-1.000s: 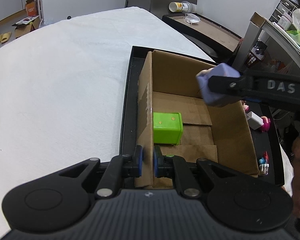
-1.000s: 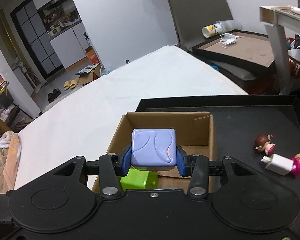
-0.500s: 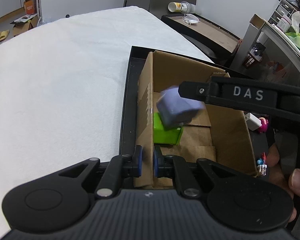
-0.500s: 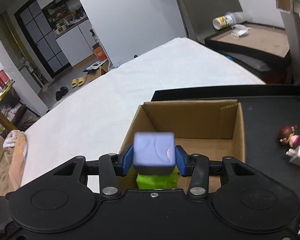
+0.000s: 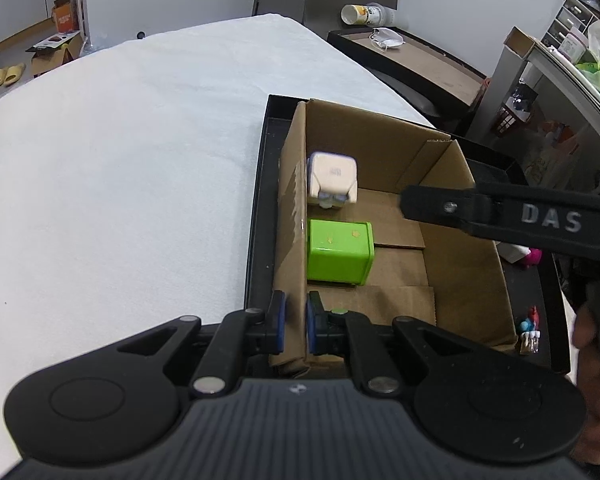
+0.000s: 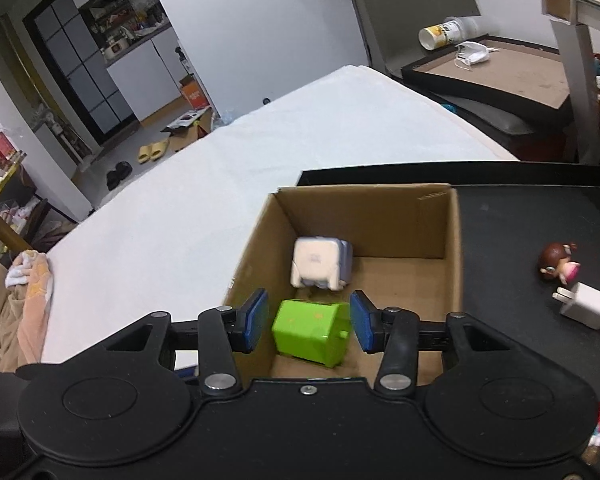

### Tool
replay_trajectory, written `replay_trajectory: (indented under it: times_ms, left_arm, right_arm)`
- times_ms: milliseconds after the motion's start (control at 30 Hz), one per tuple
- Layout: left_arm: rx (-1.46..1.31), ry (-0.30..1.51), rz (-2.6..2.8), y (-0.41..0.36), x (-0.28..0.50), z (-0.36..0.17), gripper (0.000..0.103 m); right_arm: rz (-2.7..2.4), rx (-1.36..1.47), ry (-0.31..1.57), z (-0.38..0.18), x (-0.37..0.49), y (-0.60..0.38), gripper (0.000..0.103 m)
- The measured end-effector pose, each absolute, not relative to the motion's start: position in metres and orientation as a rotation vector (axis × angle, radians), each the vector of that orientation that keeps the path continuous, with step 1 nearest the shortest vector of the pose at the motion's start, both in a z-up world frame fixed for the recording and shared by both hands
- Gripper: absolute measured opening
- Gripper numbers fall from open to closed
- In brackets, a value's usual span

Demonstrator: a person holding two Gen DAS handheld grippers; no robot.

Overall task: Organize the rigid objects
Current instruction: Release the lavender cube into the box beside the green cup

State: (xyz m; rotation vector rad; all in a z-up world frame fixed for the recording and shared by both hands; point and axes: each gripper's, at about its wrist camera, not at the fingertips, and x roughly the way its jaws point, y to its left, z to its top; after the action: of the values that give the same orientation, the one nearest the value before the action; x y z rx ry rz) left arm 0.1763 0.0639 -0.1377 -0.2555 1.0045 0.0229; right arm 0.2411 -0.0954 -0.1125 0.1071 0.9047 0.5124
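Purple cube (image 6: 320, 267) lies in cardboard box (image 5: 460, 240); right tool (image 6: 309, 326) released, left tool (image 5: 293, 322) clenched on box wall.

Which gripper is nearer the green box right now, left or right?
Hard to call; probably the right. The right gripper hangs open directly above the green box, fingers to either side. The left gripper is clamped on the cardboard box wall just beside it.

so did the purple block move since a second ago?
Yes. The purple block left the right gripper and now lies in the cardboard box, beyond the green box.
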Motion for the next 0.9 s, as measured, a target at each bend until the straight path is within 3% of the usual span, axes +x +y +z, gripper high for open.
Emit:
replay_trajectory:
  times_ms: [367, 500, 900]
  left_arm:
    - [-0.216, 1.005, 0.045, 0.055, 0.176, -0.137, 0.009]
    - [-0.208, 1.001, 0.047, 0.054, 0.175, -0.137, 0.009]
    - [-0.219, 1.007, 0.055, 0.053, 0.175, -0.138, 0.009]
  right_arm:
    - [0.443, 0.098, 0.902, -0.100, 0.234, -0.126, 0.055]
    - [0.357, 0.076, 0.896, -0.100, 0.234, -0.140, 0.067]
    - [0.116, 0.096, 0.958, -0.129, 0.237, -0.191, 0.068]
